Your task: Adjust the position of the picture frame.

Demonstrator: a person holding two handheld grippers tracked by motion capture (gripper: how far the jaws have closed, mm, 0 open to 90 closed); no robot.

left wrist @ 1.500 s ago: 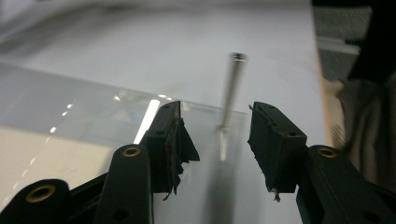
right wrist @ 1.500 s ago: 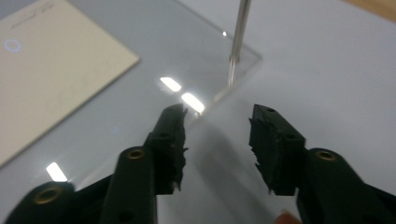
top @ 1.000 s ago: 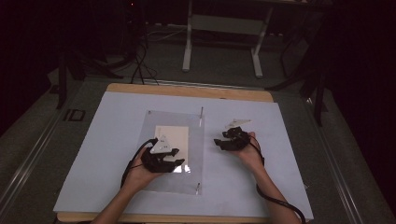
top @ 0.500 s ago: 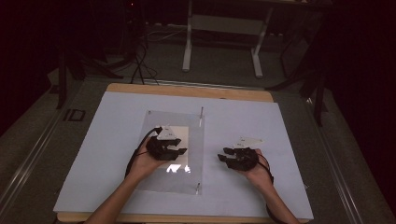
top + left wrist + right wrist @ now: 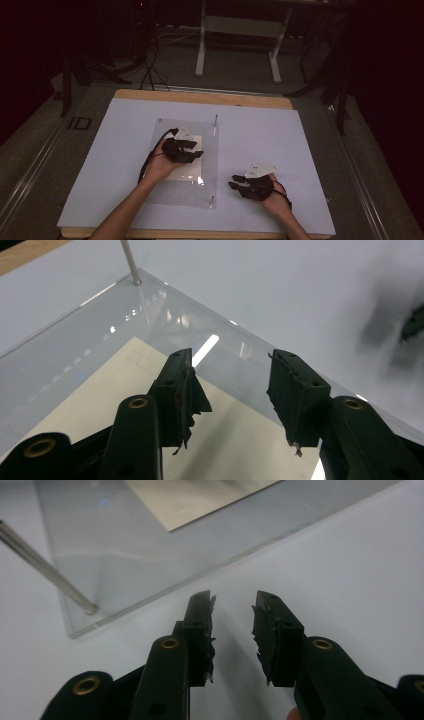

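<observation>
A clear acrylic plate (image 5: 165, 197) lies on the white table, with a cream paper sheet (image 5: 182, 174) at its middle. My left gripper (image 5: 197, 150) hovers over that sheet, open and holding nothing. In the left gripper view the jaws (image 5: 232, 385) stand apart above the paper's (image 5: 100, 395) corner and the plate's edge (image 5: 165, 305). My right gripper (image 5: 234, 181) rests over the bare table just right of the plate's near corner. Its jaws (image 5: 234, 615) have just been closing, with nothing between them and a gap still left.
Thin metal pins stand at the plate's right corners, one far (image 5: 215, 125) and one near (image 5: 212, 201); the near pin (image 5: 45, 567) leans close to my right gripper. The white table surface (image 5: 300, 150) stretches away to the right. A wooden edge (image 5: 200, 97) runs along the back.
The right gripper has moved toward the near edge of the table and its jaws have narrowed. The left gripper has shifted farther away across the paper.
</observation>
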